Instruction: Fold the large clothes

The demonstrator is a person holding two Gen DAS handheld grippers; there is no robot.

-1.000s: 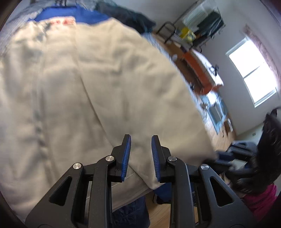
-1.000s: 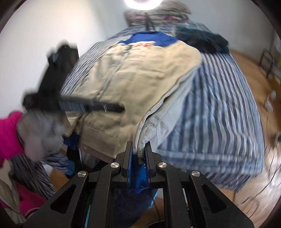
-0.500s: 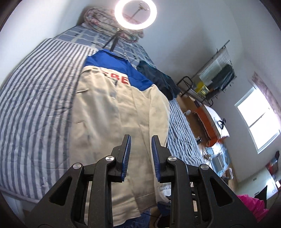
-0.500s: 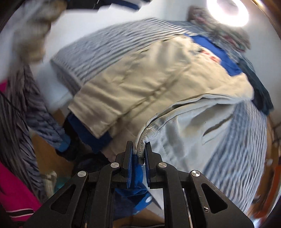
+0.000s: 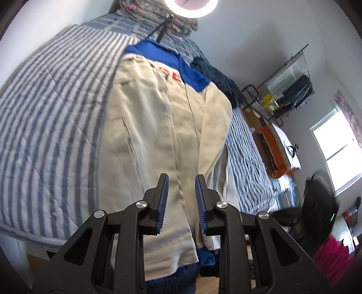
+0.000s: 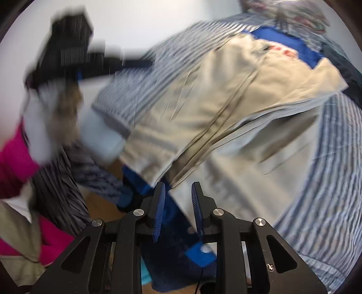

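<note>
A beige jacket (image 5: 163,126) with a blue upper part and red letters lies lengthwise on the striped bed (image 5: 52,117). Its lower hem hangs over the near bed edge. My left gripper (image 5: 181,178) hovers above the hem, open, with only a view of the cloth through the gap. In the right wrist view the jacket (image 6: 215,101) has one side folded over, showing paler lining (image 6: 260,162). My right gripper (image 6: 178,187) is over the hem corner with its jaws opening and nothing pressed between the pads. The left gripper (image 6: 135,64) shows as a dark blur.
A ring light (image 5: 191,9) stands at the head of the bed. Dark clothes (image 5: 217,77) lie beside the jacket. A rack (image 5: 287,90) and an orange-topped table (image 5: 276,147) stand at the right wall. A person's pink sleeve (image 6: 13,162) and wooden floor (image 6: 101,203) are at the left.
My right gripper's jaws have parted and released the beige hem they pinched. My left gripper has drawn back from close over the cloth, so the whole jacket shows.
</note>
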